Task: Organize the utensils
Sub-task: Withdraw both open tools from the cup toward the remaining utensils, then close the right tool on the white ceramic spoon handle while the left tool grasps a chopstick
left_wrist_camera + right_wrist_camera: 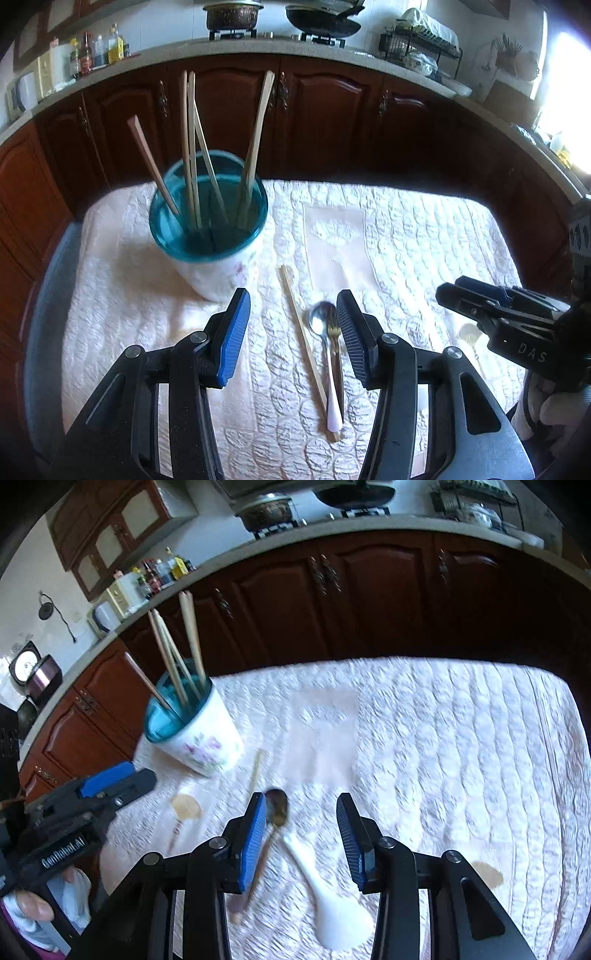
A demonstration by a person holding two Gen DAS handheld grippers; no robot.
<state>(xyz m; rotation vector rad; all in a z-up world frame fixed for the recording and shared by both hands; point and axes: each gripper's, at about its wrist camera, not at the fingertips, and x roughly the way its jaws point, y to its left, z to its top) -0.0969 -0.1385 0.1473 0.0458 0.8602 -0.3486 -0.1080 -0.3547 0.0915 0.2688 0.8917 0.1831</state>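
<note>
the left gripper (293,332) hangs over the cloth (406,236) with its jaws wide apart and nothing between the pads; a lone chopstick (301,343), a spoon (325,354) and a small fork (335,343) lie flat on the cloth in the gap below it, side by side and touching or nearly so. the cup (218,240), white with a teal rim, stands upright just beyond the left finger, with several chopsticks (190,147) leaning inside it. the right gripper (301,834) is also open wide and empty, hovering above a white ladle-like spoon (332,904) and the metal spoon (277,806); that view is blurred. two brownish stains (186,806) mark the cloth, one near each gripper
</note>
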